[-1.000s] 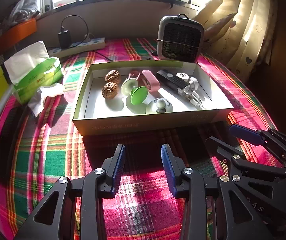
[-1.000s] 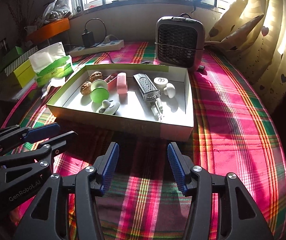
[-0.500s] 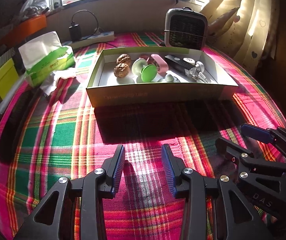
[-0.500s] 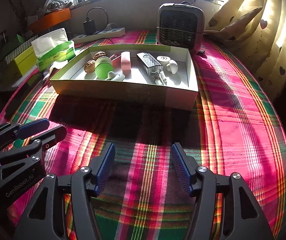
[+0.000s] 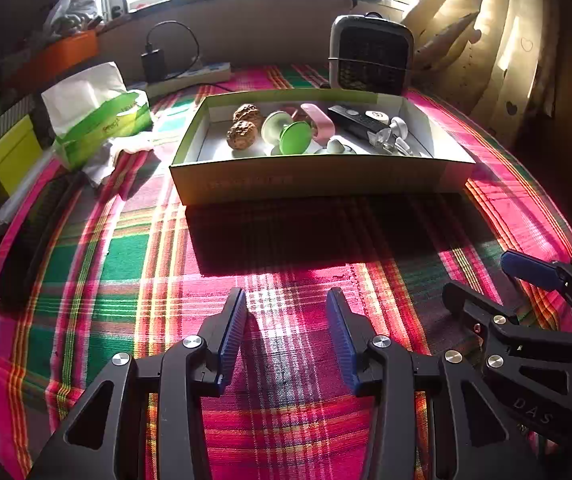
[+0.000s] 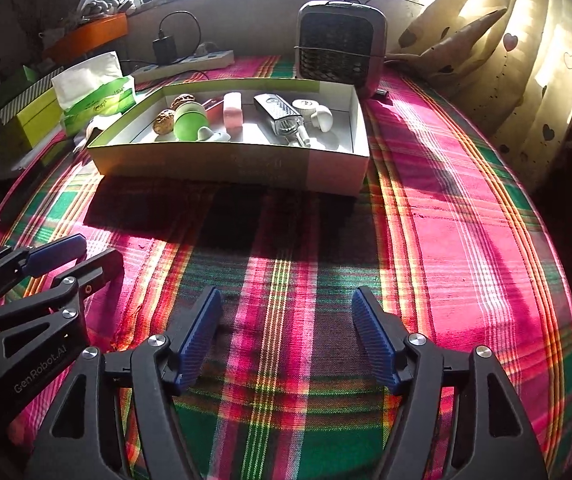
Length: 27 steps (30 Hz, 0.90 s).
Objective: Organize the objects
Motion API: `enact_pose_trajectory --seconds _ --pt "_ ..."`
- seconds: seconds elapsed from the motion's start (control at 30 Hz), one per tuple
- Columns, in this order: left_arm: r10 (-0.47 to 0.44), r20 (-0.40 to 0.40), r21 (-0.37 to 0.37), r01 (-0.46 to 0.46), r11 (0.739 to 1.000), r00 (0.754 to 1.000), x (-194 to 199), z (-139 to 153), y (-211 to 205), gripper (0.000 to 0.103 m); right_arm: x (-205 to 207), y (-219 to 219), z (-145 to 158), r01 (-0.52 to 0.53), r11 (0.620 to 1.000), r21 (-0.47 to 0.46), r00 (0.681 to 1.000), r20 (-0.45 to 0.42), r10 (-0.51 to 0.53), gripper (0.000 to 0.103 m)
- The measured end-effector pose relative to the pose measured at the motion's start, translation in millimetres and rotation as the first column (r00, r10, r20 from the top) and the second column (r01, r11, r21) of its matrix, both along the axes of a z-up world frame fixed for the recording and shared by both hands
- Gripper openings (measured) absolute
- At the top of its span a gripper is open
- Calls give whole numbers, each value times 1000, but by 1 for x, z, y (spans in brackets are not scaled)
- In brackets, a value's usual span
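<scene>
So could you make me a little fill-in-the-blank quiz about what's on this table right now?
1. The two walnuts lie inside the shallow ____.
2. The tissue pack with a white sheet sticking out is mostly ____ in colour.
3. Behind the box, by the curtain, stands a small ____.
4. Between the fingers of the right hand-held gripper, whose jaws are opening, there is only the plaid ____.

Missing words: box; green; heater; tablecloth
</scene>
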State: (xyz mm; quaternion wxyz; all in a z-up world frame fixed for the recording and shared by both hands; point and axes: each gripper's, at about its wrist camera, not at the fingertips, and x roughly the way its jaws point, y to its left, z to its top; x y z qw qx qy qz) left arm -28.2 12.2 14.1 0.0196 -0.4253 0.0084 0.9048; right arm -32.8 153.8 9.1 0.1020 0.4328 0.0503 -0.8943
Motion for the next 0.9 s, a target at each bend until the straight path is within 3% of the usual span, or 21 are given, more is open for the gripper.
enact_pose_trajectory --seconds 0.9 --pt "-4 1 1 4 1000 1000 -1 0 1 43 -1 0 -1 7 1000 4 1000 4 -7 75"
